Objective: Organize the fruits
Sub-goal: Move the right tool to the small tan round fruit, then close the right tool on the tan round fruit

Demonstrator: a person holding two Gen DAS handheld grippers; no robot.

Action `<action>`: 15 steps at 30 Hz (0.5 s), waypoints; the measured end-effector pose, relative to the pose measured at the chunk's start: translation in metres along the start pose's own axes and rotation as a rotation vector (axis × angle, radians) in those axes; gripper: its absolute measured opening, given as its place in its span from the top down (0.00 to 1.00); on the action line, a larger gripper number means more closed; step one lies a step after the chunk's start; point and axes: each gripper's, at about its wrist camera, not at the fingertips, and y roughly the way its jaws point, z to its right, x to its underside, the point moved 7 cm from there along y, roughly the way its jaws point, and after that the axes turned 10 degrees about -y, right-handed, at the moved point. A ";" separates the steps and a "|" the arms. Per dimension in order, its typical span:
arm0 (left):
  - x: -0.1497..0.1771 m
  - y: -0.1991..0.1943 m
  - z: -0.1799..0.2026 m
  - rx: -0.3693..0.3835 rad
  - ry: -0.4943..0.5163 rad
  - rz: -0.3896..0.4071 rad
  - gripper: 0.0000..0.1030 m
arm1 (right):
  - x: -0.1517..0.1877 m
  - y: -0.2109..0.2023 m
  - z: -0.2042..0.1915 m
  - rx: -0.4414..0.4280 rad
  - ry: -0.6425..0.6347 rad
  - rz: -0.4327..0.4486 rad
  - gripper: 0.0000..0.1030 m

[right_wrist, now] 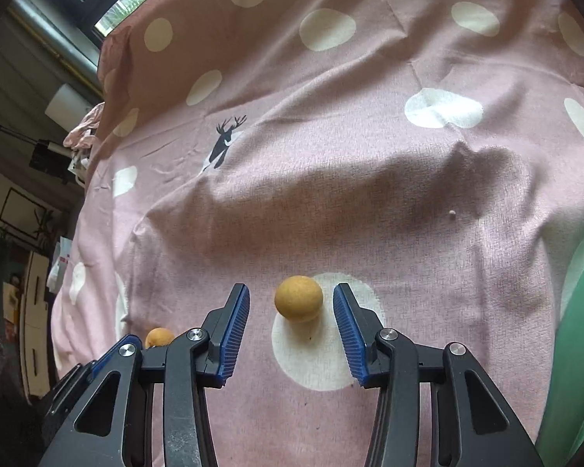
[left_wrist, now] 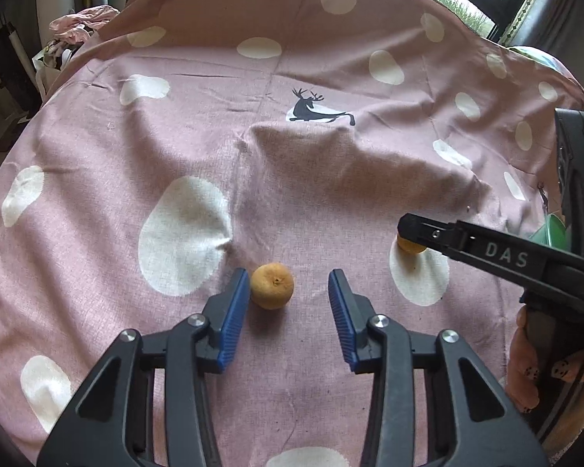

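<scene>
Two small yellow-orange fruits lie on a pink cloth with white dots (left_wrist: pixel 311 194). The left fruit (left_wrist: pixel 272 286), its stem dimple up, sits between the blue pads of my left gripper (left_wrist: pixel 290 276); it is close against the left pad and well apart from the right one. In the right wrist view the other fruit (right_wrist: pixel 298 297) rests on a white dot between the pads of my right gripper (right_wrist: pixel 292 292), with a gap on each side. Both grippers are open and point down at the cloth. The right gripper's black finger (left_wrist: pixel 428 233) half covers that second fruit (left_wrist: pixel 408 248).
A green container's edge (right_wrist: pixel 576 350) shows at the right, also seen behind the right gripper as a green rim (left_wrist: pixel 549 229). A raised fold in the cloth (right_wrist: pixel 350 179) runs beyond the fruits. Windows and room clutter lie past the cloth's far edge.
</scene>
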 end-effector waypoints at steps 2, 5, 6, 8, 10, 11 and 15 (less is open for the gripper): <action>0.001 0.004 0.000 -0.001 -0.008 -0.014 0.62 | 0.000 0.005 0.000 0.017 -0.015 -0.007 0.62; 0.004 0.012 -0.002 -0.020 -0.007 -0.033 0.70 | 0.001 0.007 -0.002 0.027 -0.027 -0.002 0.66; 0.004 0.014 -0.001 -0.026 0.001 -0.031 0.73 | 0.001 0.008 -0.003 0.042 -0.037 0.001 0.68; 0.005 0.016 0.000 -0.031 0.005 -0.023 0.74 | 0.000 0.008 -0.003 0.070 -0.061 0.011 0.71; 0.004 0.018 0.002 -0.038 0.015 -0.011 0.75 | 0.000 0.007 -0.003 0.082 -0.071 0.017 0.71; 0.004 0.018 0.002 -0.041 0.022 0.002 0.75 | 0.000 0.007 -0.003 0.082 -0.072 0.017 0.71; 0.004 0.016 0.003 -0.017 0.012 0.013 0.75 | 0.004 0.005 -0.002 0.058 -0.066 0.016 0.71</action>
